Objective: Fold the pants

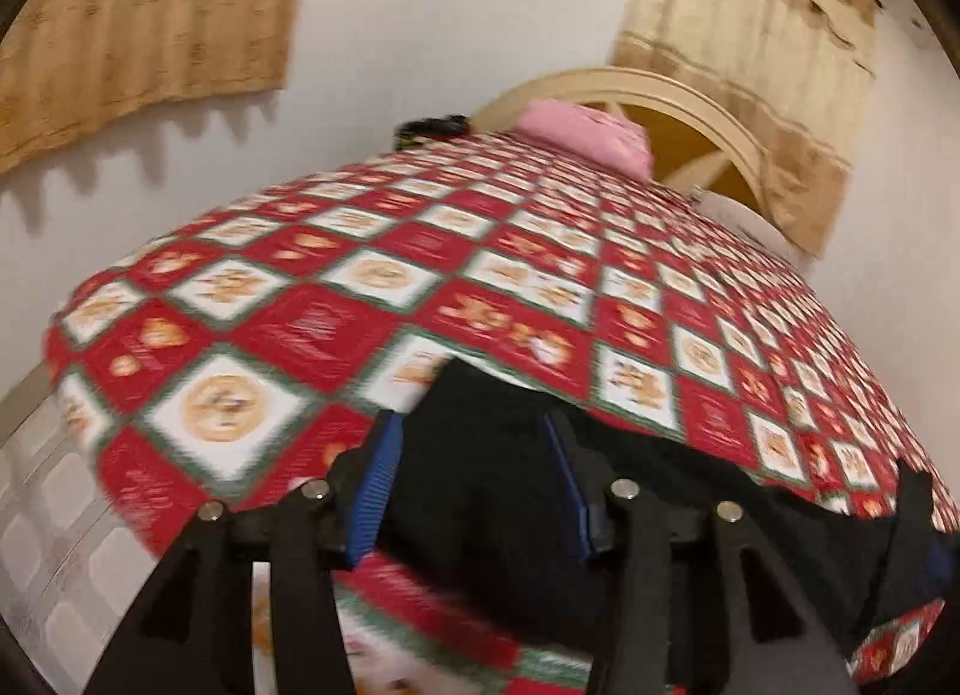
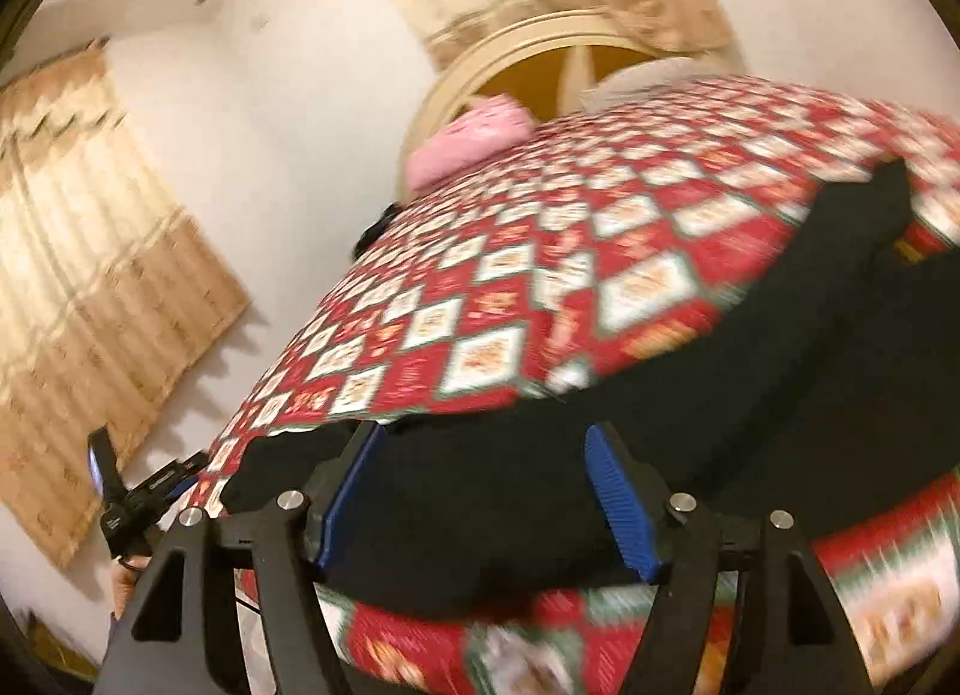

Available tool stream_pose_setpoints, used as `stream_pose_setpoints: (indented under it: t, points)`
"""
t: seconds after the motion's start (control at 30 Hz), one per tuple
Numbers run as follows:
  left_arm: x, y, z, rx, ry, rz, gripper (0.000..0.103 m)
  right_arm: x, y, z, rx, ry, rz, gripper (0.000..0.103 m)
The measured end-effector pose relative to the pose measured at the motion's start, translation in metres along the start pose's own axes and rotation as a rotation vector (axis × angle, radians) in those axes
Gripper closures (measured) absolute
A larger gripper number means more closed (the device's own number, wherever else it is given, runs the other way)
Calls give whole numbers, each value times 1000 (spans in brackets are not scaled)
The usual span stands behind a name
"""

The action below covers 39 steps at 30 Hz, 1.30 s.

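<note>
Black pants (image 1: 498,491) lie along the near edge of a bed with a red, white and green patterned cover (image 1: 372,275). My left gripper (image 1: 474,431) is open, its blue-padded fingers (image 1: 375,479) on either side of the black cloth. In the right wrist view the pants (image 2: 750,371) stretch from the lower left to the upper right of the bed cover (image 2: 540,251). My right gripper (image 2: 486,437) is open with the black cloth between its blue pads (image 2: 618,497). The left gripper (image 2: 126,491) shows at the lower left of that view. Both views are blurred.
A pink folded item (image 1: 588,134) lies at the far end of the bed by the cream arched headboard (image 1: 678,101). A small dark object (image 1: 429,126) sits at the far left corner. Beige curtains (image 1: 138,17) hang on white walls.
</note>
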<state>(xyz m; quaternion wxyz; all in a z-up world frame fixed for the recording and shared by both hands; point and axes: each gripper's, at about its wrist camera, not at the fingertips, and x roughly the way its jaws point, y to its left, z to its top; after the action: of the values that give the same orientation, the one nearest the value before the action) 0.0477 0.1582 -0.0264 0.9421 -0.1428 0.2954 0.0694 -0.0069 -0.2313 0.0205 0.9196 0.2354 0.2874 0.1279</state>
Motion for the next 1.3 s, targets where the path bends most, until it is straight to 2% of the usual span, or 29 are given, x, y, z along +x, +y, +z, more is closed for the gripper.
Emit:
stream_pose_setpoints:
  t: [0.07, 0.17, 0.27, 0.33, 0.4, 0.5, 0.63, 0.73, 0.93, 1.0, 1.1, 1.2, 1.3]
  points:
    - [18, -8, -5, 23, 21, 12, 52, 37, 19, 8, -50, 68, 78, 33]
    - [38, -9, -18, 71, 65, 90, 52, 104, 50, 3, -93, 221, 157, 33]
    - [45, 4, -25, 49, 103, 97, 52, 165, 73, -13, -140, 363, 166, 33]
    - [41, 8, -26, 48, 92, 86, 52, 187, 82, -22, -156, 413, 148, 33]
    - [41, 7, -25, 63, 102, 91, 52, 192, 92, -22, -177, 421, 154, 31]
    - [42, 9, -23, 56, 114, 89, 52, 197, 104, -26, -164, 497, 234, 31]
    - [42, 4, -26, 82, 116, 114, 52, 207, 111, -23, -169, 512, 255, 31]
    - [42, 2, -31, 115, 109, 119, 48, 223, 114, -20, -79, 552, 363, 31]
    - [44, -3, -32, 141, 107, 125, 38, 248, 128, -20, -87, 527, 350, 31]
    - [46, -5, -33, 159, 106, 139, 37, 253, 124, -11, -54, 521, 359, 31]
    - [47, -7, -36, 192, 102, 152, 37, 252, 108, 20, -22, 454, 348, 31]
    - [48, -7, -37, 203, 97, 157, 34, 245, 88, 54, 0, 346, 301, 31]
    - [48, -8, -36, 195, 100, 161, 30, 249, 70, 75, 29, 340, 250, 31]
